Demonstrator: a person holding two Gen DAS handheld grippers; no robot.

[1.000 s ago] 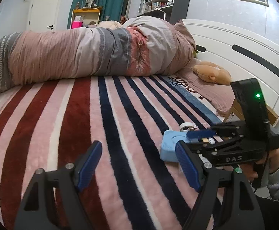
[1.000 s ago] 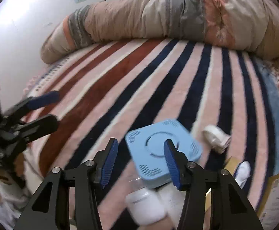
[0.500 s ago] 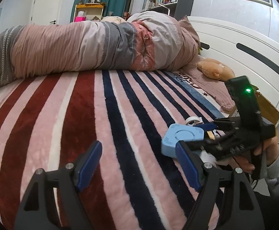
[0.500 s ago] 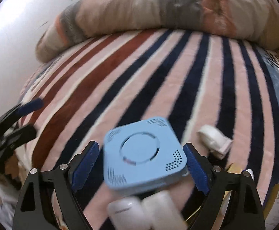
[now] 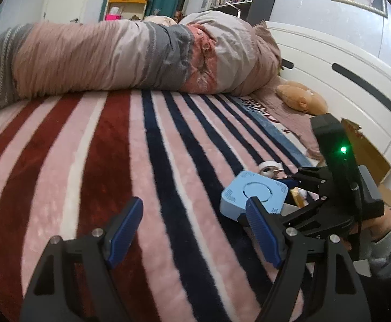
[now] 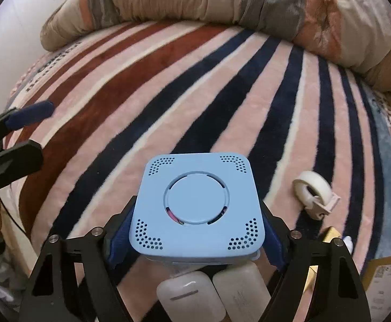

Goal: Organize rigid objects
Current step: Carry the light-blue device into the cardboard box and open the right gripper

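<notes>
My right gripper (image 6: 195, 241) is shut on a light blue square box (image 6: 198, 209) with a round lid and dotted corners, holding it by its two sides. The box shows in the left wrist view (image 5: 251, 196), tilted and off the striped blanket (image 5: 114, 161). Two white earbud cases (image 6: 192, 295) lie side by side under the box. A white tape roll (image 6: 313, 190) lies to its right, also in the left wrist view (image 5: 269, 166). My left gripper (image 5: 195, 230) is open and empty above the blanket, left of the box.
A rolled pink and grey quilt (image 5: 131, 59) lies across the far side of the bed. A plush toy (image 5: 300, 98) rests by the white headboard (image 5: 343, 80). A cardboard box (image 6: 388, 276) and a yellow item (image 6: 329, 234) sit at the bed's right edge.
My right gripper opened wide around the blue box, then closed on its sides and raised it. My left gripper stayed open and shifted only slightly.
</notes>
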